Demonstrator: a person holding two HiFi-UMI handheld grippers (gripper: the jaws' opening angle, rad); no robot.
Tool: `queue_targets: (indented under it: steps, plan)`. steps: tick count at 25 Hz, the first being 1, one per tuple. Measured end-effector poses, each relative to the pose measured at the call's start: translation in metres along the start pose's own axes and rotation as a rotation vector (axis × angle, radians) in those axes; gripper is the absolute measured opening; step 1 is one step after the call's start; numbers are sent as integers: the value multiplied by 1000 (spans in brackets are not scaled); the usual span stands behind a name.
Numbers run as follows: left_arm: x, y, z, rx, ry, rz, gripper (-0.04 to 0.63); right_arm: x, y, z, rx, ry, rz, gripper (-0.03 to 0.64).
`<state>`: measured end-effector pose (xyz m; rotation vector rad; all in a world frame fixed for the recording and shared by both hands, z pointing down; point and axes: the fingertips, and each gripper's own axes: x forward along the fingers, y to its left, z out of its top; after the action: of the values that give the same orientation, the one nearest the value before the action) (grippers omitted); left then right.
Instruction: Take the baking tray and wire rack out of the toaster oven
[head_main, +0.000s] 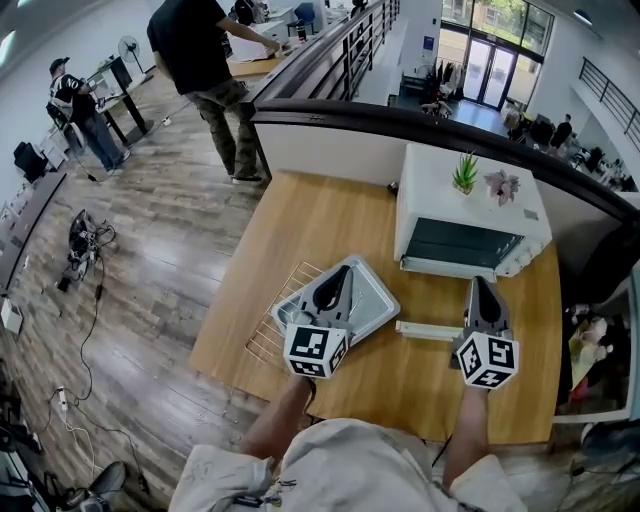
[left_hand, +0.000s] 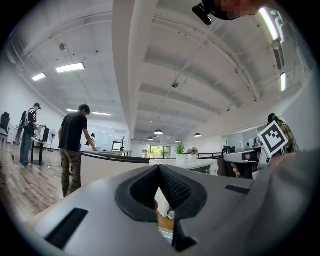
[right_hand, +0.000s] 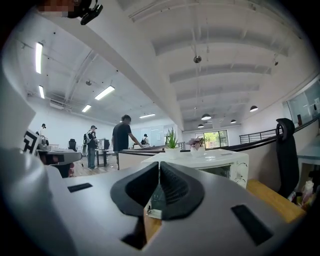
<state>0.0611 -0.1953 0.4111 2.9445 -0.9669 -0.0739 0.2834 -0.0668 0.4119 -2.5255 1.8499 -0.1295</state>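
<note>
Both of the task's things are out of the toaster oven (head_main: 470, 215) and lie on the left part of the wooden worktop (head_main: 330, 220). The baking tray (head_main: 375, 300) sits on top of the wire rack (head_main: 285, 315), whose bars stick out past the tray's left edge.

In the head view my left tool (head_main: 343, 272) shows over the tray. Its own view has the two dark pads pressed together at their tips, clenched on nothing, with only the worktop and a corner of the oven showing through the gap below them.

My right tool (head_main: 478, 282) is just in front of the oven, well apart from the tray. It is clenched too, pads meeting tip to tip with nothing between them (the oven's white side fills the background behind them).

A pale strip (head_main: 430, 330) lies on the worktop between my two tools; it may be a part of the oven, but I cannot tell from here.

The oven stands at the far right of the worktop with two small potted plants (head_main: 464, 172) on its top. Beyond the worktop a person (head_main: 205, 60) stands on the wooden floor.
</note>
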Motion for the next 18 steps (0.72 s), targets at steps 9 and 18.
queue_targets:
  steps: [9,18]
  plan:
    - [-3,3,1,7,-5,3,14,1,4,2,-8,-9,0,23]
    - [-6,7,2,4,-12,14,14,3,12,3,-27,-8,18,24]
